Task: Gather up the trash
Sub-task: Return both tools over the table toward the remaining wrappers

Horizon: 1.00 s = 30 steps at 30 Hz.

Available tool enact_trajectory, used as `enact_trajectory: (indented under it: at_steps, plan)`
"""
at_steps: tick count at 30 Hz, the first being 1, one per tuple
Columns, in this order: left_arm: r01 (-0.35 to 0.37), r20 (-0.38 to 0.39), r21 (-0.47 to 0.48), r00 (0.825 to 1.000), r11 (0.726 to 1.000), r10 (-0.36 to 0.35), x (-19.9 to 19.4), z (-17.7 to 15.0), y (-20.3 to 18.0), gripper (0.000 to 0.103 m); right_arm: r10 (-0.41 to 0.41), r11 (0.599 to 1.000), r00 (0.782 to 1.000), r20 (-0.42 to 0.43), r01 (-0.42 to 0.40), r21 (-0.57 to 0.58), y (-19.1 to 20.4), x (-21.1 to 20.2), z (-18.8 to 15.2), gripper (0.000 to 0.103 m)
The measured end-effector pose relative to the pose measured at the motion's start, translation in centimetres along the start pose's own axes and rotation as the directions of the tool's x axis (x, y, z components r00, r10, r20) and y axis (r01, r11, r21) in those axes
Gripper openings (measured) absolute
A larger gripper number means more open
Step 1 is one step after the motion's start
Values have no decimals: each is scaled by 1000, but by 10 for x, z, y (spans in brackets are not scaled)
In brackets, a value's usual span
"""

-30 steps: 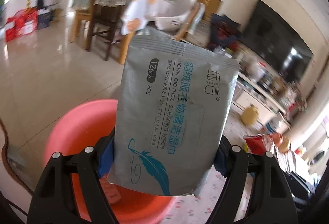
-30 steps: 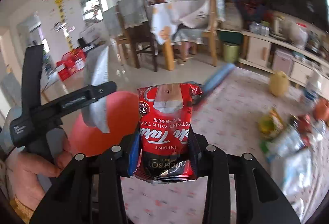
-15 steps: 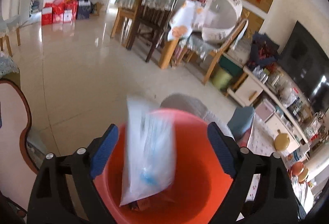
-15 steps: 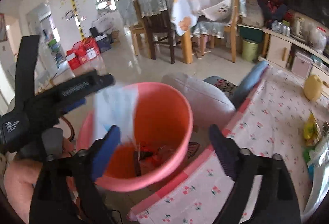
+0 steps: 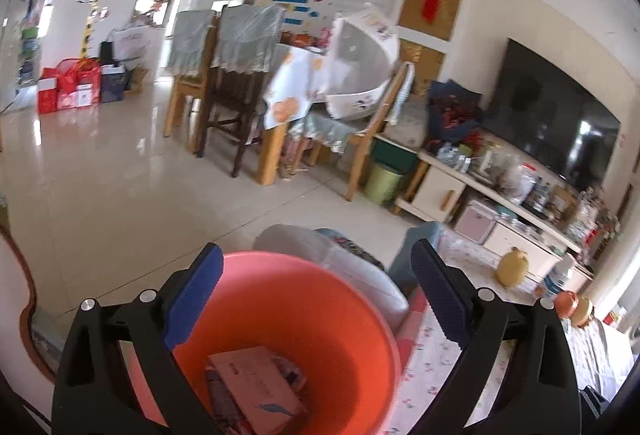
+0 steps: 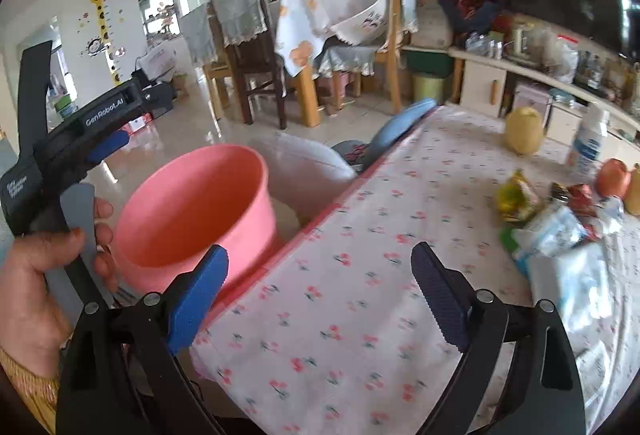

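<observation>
Both packets out of claws, into bucket (image 5: 320,315)

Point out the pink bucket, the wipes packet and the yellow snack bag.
pink bucket (image 6: 192,195), right wrist view, inner wall.
wipes packet (image 5: 260,391), left wrist view, its face, inside the bucket.
yellow snack bag (image 6: 516,195), right wrist view, its middle.

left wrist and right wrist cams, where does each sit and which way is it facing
Left wrist: rides the left gripper, opening and empty, looking down into the pink bucket with the wipes pack inside.
Right wrist: rides the right gripper, opening and empty, facing the floral tablecloth and wrappers; the left hand shows.
Shared: the bucket and dining chairs.
</observation>
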<state>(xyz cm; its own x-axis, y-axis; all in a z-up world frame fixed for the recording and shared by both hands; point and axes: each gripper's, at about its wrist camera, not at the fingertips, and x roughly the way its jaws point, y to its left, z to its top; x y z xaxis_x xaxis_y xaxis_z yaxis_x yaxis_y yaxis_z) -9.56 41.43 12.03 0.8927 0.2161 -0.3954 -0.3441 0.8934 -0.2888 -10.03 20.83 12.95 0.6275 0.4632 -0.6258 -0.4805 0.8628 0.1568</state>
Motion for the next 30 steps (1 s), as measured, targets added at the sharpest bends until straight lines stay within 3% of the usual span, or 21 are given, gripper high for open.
enact_trajectory:
  at_steps: [5,14,30]
  plan:
    - [49,-33,32,998,998,-48,-2,-9,-22,95,-50,999,998,44,51,-20,-16,-31,-12,95]
    - [63,-125,231,992,971,-34,-1,-38,-77,95,-126,992,988,86,127,-6,-39,-74,-28,98]
    - [183,-201,365,973,913,-115,-28,-88,-135,95,-255,964,963,91,246,104,-102,-122,-64,98]
